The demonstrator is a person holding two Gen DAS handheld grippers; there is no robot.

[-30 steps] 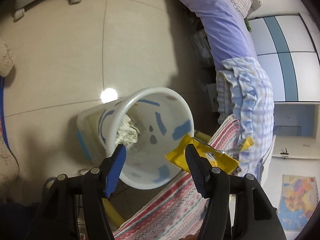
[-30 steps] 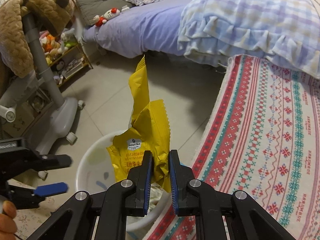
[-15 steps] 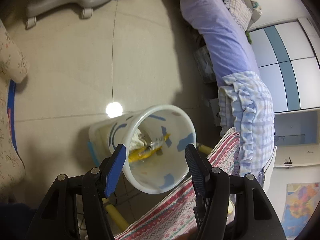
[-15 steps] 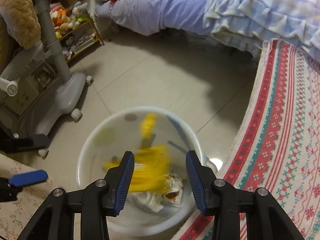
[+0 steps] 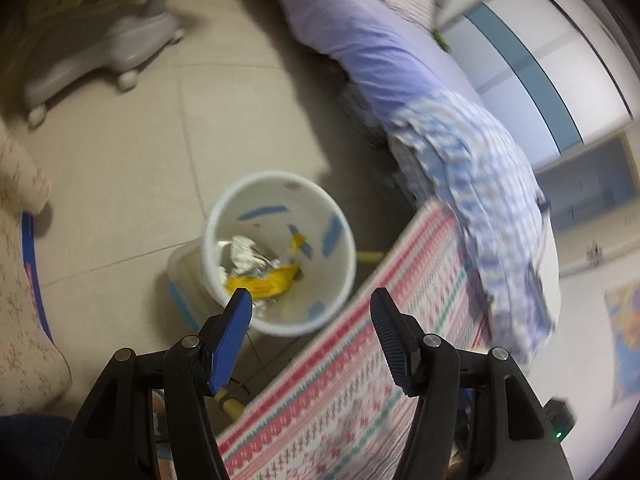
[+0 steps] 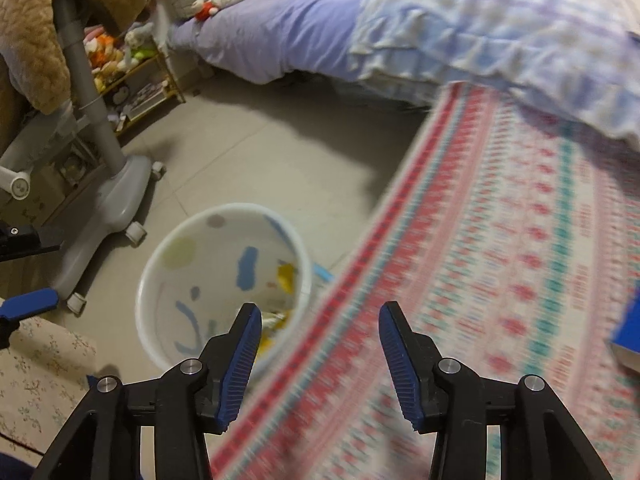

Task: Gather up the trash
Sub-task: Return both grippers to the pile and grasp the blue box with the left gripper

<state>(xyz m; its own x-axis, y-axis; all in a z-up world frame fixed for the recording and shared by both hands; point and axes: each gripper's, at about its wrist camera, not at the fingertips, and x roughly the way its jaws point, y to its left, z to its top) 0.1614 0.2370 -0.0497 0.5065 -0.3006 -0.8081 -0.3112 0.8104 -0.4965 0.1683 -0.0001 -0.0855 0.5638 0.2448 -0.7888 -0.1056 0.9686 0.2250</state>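
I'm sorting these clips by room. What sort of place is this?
Most likely a bedroom, perhaps a child's: a bed with a lilac sheet and checked ruffled quilt, plush toys on a low shelf, and a white plastic wastebasket on the tiled floor.

both views are taken from above, tilted steeply down past a pair of black fingers. the left wrist view looks into the white bin [image 5: 280,254] from close by; the right wrist view sees it [image 6: 224,284] lower left. the striped rug [image 5: 360,380] [image 6: 500,260], the bed and, seemingly, the same chair base are shared, though blurred.
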